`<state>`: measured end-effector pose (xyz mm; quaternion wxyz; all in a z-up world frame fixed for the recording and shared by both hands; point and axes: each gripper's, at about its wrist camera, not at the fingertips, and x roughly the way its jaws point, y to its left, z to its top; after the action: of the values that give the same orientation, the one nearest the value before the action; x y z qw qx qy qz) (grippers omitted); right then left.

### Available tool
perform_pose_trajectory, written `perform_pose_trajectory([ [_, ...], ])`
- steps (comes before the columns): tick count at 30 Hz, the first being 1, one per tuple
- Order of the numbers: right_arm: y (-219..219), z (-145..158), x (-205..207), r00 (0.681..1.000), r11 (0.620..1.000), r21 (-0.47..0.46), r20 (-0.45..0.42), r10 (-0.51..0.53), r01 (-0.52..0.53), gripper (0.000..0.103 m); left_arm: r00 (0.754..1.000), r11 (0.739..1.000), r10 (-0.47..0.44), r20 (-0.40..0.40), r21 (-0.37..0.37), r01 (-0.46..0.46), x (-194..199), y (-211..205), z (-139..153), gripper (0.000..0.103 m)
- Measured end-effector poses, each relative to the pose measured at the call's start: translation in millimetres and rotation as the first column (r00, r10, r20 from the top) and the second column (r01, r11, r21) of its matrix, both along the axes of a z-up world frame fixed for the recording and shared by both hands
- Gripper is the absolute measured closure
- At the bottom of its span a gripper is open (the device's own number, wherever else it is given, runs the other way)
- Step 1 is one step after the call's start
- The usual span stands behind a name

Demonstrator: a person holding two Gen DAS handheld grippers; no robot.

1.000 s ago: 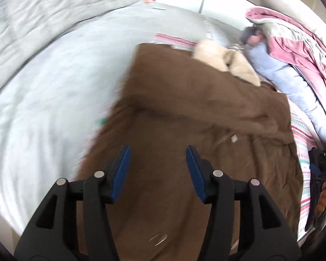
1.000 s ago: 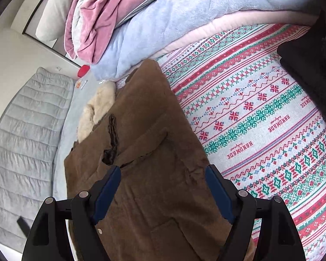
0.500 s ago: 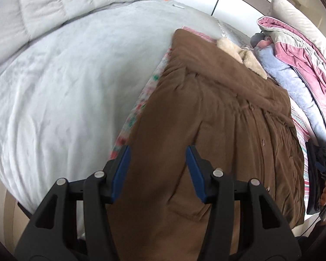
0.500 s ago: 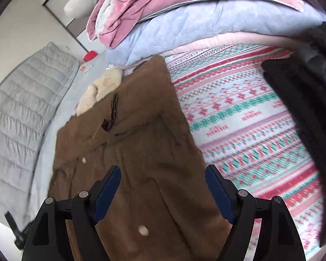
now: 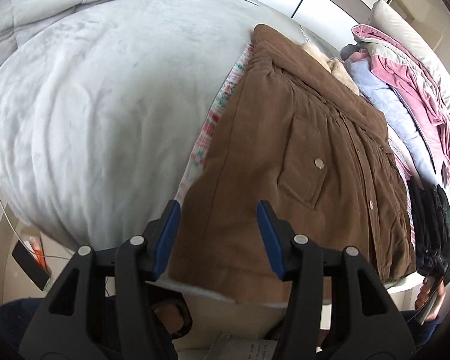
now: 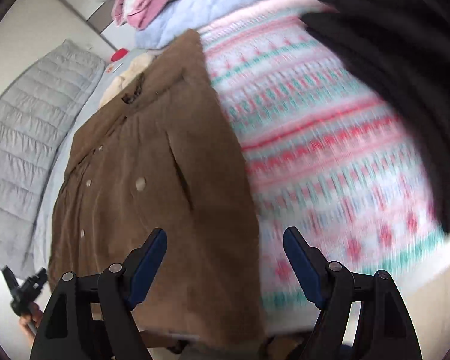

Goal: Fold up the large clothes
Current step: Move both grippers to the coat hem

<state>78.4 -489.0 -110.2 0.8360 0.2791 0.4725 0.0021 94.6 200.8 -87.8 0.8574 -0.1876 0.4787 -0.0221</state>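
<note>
A brown coat (image 5: 285,156) with snap buttons and a cream fur collar (image 5: 324,57) lies flat on the bed, its hem at the bed's front edge. My left gripper (image 5: 219,237) hovers open over the hem's left corner, with nothing pinched between its blue pads (image 5: 168,231). In the right wrist view, which is blurred, the same coat (image 6: 153,180) lies lengthwise. My right gripper (image 6: 225,264) stands open above the hem's right corner. Each gripper also shows small at the other view's edge: the right gripper (image 5: 435,270) and the left gripper (image 6: 24,288).
A pale grey duvet (image 5: 99,105) fills the bed left of the coat. A red, green and white patterned blanket (image 6: 330,150) lies under and right of it. Pink and blue bedding (image 5: 405,90) is piled at the back, a black garment (image 6: 405,60) at the right. A person's sandalled foot (image 5: 171,318) is on the floor below.
Both grippers have drawn back along the coat from its middle to its hem at the bed's front edge, and sunk a little. The jaws have kept their widths.
</note>
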Motion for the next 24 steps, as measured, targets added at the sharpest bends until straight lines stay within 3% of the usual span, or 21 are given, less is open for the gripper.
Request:
perform_pose_trajectory([
  [8,-10,-24,-52,0.996,0.96,0.271,0.04,-0.085,0.071,0.029,1.0,0.999,0.0,0.005,-0.04,0.0,-29,2,-8,0.048],
  [12,-2,-25,-53,0.996,0.958,0.281,0.041,-0.075,0.06,0.034,1.0,0.997,-0.003,0.005,-0.075,0.004,-35,3,-13,0.048],
  [21,-1,-31,-49,0.993,0.953,0.28,0.003,-0.122,0.116,0.052,0.997,0.996,0.072,-0.006,-0.061,-0.072,-44,7,-22,0.048],
  [24,-1,-31,-51,0.992,0.953,0.278,0.006,-0.124,0.117,0.053,0.995,0.992,0.098,-0.015,-0.078,-0.099,-44,15,-25,0.048],
])
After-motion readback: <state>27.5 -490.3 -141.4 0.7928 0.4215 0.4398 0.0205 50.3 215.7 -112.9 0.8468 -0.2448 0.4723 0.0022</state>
